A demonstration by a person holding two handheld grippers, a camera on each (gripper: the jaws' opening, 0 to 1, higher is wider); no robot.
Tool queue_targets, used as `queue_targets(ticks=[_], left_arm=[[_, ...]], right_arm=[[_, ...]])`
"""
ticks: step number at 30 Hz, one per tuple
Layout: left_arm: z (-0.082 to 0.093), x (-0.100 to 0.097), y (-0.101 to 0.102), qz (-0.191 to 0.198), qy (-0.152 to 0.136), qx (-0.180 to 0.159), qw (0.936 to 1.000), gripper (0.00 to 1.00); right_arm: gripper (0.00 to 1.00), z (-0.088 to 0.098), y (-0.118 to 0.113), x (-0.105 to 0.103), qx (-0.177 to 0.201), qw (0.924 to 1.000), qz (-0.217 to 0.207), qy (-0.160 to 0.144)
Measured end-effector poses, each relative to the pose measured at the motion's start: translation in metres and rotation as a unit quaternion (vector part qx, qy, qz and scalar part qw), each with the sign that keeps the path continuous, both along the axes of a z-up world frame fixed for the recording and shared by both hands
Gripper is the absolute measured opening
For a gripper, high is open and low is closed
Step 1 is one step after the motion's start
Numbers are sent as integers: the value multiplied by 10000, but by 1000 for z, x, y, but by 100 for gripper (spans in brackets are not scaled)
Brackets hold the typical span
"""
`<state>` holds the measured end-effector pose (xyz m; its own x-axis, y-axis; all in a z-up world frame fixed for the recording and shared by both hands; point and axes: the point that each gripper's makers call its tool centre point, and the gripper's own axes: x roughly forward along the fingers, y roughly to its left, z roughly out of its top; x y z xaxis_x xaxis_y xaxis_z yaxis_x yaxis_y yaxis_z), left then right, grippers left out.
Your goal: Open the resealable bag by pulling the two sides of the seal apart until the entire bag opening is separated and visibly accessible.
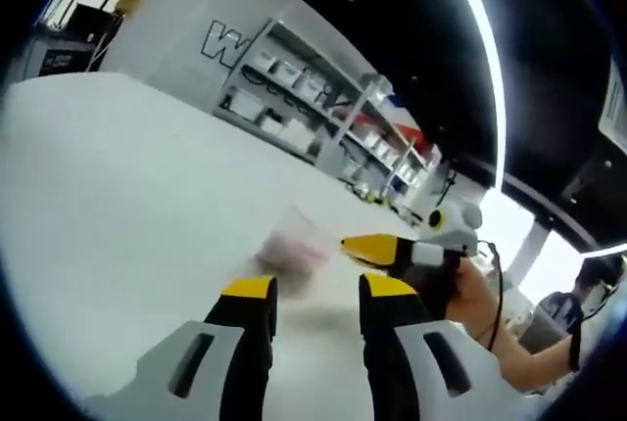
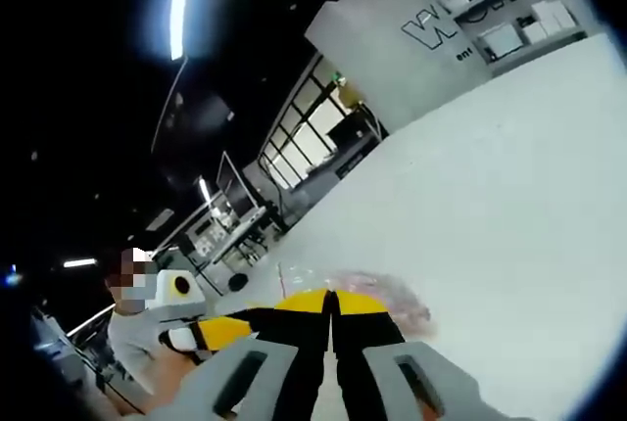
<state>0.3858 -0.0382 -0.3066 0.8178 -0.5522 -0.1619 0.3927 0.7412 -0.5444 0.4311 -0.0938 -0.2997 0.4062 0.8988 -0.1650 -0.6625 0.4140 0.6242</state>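
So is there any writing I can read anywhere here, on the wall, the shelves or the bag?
"W": large outlined letter on the white wall, left gripper view; the rest is cut off by the shelving.
"WO": start of the same wall lettering in the right gripper view; the rest is too blurred.
"ent": small letters below it, partly legible.
Shelf boxes: labels too small to read.
Resealable bag: blurred, no text legible.
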Motion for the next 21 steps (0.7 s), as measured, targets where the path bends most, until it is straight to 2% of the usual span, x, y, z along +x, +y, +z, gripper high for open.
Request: queue_targets(ticks=[14, 21], left_arm=[[6, 5, 3, 86, -27, -157, 9998, 32], [9, 5, -1, 35, -92, -255, 9996, 28]], right_arm=[[0, 0, 1, -3, 34, 10000, 24, 26], [0, 1, 1, -5, 56, 10000, 54, 34]])
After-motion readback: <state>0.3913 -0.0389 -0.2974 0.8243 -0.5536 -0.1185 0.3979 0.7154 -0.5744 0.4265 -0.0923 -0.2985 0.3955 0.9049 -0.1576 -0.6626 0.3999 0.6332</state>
